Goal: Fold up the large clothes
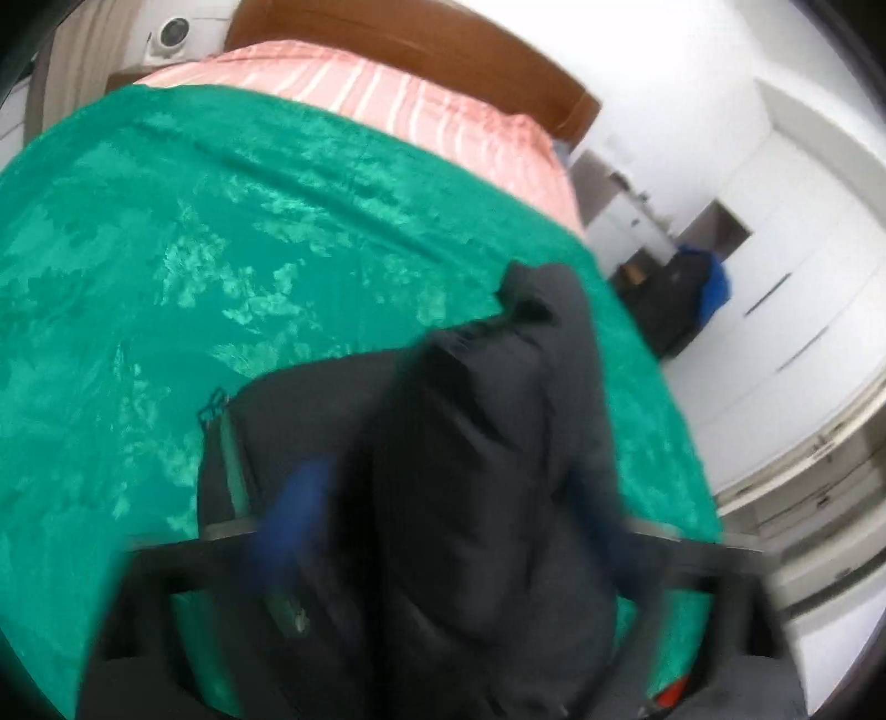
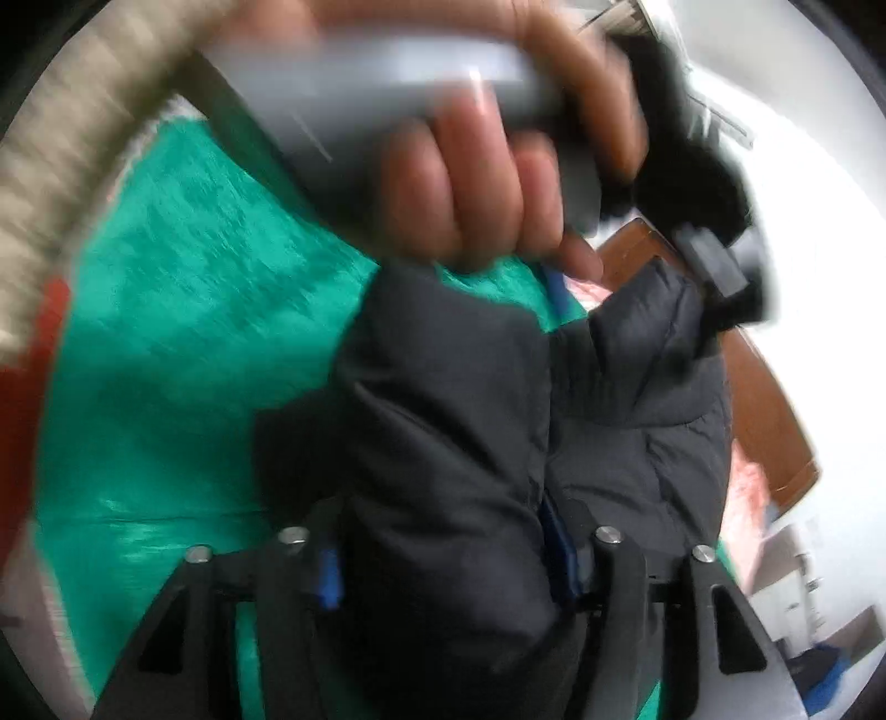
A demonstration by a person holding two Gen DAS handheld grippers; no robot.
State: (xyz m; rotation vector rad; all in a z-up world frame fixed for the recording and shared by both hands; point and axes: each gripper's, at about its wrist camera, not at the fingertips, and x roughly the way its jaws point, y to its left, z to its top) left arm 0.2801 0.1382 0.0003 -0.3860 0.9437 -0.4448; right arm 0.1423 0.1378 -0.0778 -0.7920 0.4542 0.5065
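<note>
A dark padded jacket (image 1: 470,443) hangs bunched above a green bedspread (image 1: 166,249). My left gripper (image 1: 443,515) is shut on a thick fold of it; the blue-padded fingers (image 1: 299,509) press it from both sides. In the right wrist view the jacket (image 2: 454,443) fills the middle, and my right gripper (image 2: 448,565) is shut on another fold of it between blue pads (image 2: 330,576). The person's hand holding the left gripper (image 2: 476,188) is just above and beyond the jacket. Both views are blurred by motion.
A pink striped quilt (image 1: 387,94) and a brown headboard (image 1: 443,39) lie at the bed's far end. White wardrobes (image 1: 803,277) stand to the right, with a dark and blue pile (image 1: 692,299) on the floor beside them.
</note>
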